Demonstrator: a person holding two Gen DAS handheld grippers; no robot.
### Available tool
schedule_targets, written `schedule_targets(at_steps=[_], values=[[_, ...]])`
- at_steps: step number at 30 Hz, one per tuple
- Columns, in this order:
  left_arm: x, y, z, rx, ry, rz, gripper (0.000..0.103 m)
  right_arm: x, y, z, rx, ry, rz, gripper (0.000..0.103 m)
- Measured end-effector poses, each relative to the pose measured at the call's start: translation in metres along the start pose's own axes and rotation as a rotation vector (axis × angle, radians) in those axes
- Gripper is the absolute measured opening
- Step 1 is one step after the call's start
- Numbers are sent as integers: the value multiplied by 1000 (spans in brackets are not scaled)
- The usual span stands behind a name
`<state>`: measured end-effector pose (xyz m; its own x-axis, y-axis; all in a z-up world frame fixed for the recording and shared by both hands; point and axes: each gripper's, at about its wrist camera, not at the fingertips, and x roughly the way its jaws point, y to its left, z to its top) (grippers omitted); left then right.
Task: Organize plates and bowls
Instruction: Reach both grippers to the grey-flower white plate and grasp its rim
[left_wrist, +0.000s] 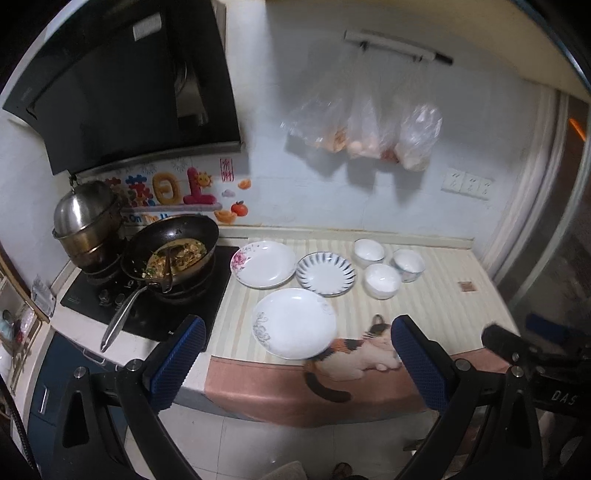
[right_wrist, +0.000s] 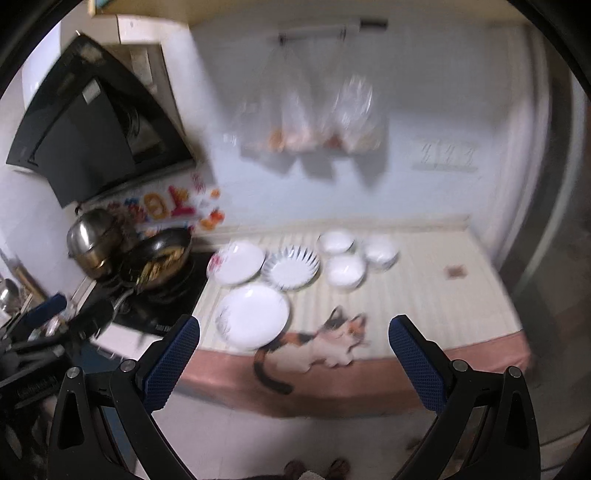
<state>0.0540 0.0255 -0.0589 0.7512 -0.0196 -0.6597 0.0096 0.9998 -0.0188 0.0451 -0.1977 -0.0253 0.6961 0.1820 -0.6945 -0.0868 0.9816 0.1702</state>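
Nothing is being held: the left gripper (left_wrist: 297, 349) and right gripper (right_wrist: 293, 345) are being kept spread wide, well short of the tabletop (left_wrist: 436, 302). Three plates (left_wrist: 294, 324) and three bowls (left_wrist: 382, 280) are lying separately there; stacking seems unstarted, so the nearest plate's rim is probably to be approached.

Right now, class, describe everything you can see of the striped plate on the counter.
The striped plate is round and shallow, seemingly glazed ceramic, white in the middle with dark blue streaks radiating round its rim. It is empty, flat and upright on the striped mat, between the pink-flowered plate and three bowls. No gripper touches it.
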Motion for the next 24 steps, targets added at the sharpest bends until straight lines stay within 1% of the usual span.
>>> schedule_targets(at_steps=[1, 4, 6, 8, 9, 10, 12, 13, 14, 15, 17, 19, 20, 21, 22, 23, 24], values=[[19, 5, -1, 4, 23, 17, 103, 16, -2, -3, 13, 35, 13, 103], [74, 23, -7, -9, 93, 59, 103, 82, -8, -13, 55, 144, 68, 103], [119, 38, -10, -43, 158, 49, 103, 130, -9, -17, 67, 204, 132, 103], [160, 50, -13, -73, 223, 44, 99, 174, -10, -22, 67, 251, 148, 103], [183, 55, -16, -84, 257, 42, 98, 206, -11, -23, 62, 288, 161, 103], [204, 60, -19, -92, 291, 25, 95, 231, -11, -25, 59, 312, 166, 103], [250, 68, -26, -97, 363, 46, 89, 282, -12, -27, 50, 359, 188, 100], [269, 71, -28, -98, 397, 44, 84, 311, -13, -29, 48, 388, 208, 98], [293, 74, -33, -109, 435, 45, 80, 337, -12, -30, 48, 421, 219, 92], [311, 77, -37, -115, 470, 41, 77, 370, -12, -31, 53, 465, 236, 83], [345, 83, -45, -143, 534, 22, 69, 414, -11, -31, 56, 513, 267, 74], [375, 88, -55, -157, 603, 0, 59, 462, -10, -33, 37, 559, 264, 67], [386, 89, -59, -162, 626, -4, 56, 478, -10, -35, 33, 580, 267, 60], [396, 89, -63, -164, 650, -15, 51, 495, -11, -36, 33, 598, 273, 56], [404, 89, -67, -165, 670, -30, 50, 510, -11, -37, 42, 611, 289, 55], [411, 88, -68, -169, 680, -41, 48, 520, -11, -39, 44, 623, 299, 51], [414, 88, -70, -167, 685, -44, 46, 531, -9, -41, 39, 633, 312, 44]])
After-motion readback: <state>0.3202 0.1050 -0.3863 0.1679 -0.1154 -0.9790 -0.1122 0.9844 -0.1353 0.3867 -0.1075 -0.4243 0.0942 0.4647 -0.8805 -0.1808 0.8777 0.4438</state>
